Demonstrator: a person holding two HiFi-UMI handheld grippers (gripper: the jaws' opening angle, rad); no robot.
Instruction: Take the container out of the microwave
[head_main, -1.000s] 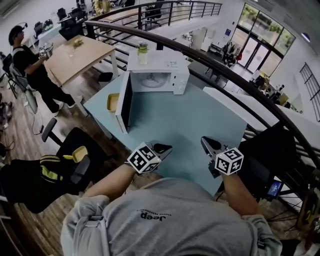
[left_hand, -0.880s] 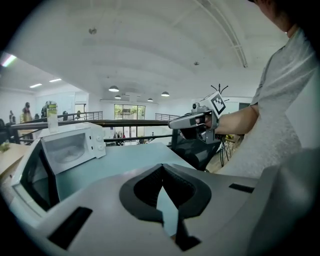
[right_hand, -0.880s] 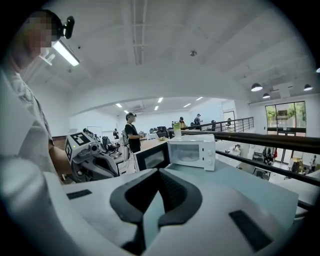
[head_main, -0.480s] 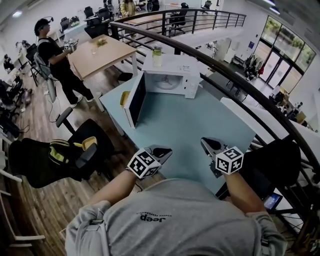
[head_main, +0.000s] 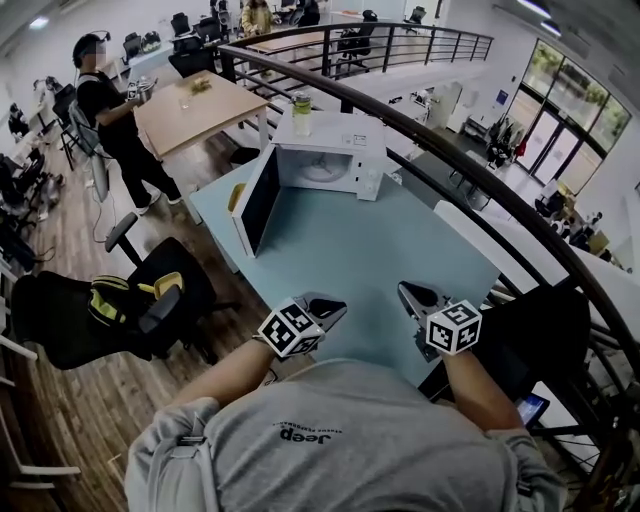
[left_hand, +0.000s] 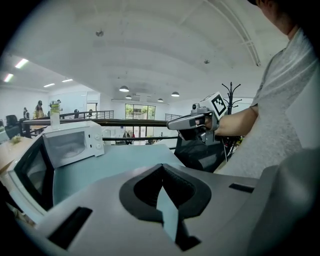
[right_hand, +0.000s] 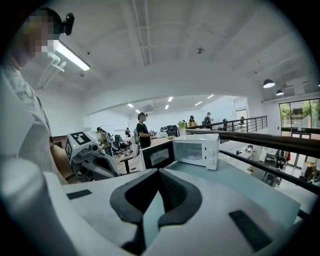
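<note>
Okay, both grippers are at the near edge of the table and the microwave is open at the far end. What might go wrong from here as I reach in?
1. The door stands open on the left of the microwave; the left gripper could clip it going in.
2. A bottle stands on top of the microwave; a bump might topple it.
3. The left gripper and the right gripper are both shut and empty, and they must open before any grasp.

Pale blue tabletop (head_main: 370, 265) carrying one white microwave (head_main: 335, 150)
It stands at the tabletop's far edge, its dark door (head_main: 256, 200) swung open toward the left edge.
</note>
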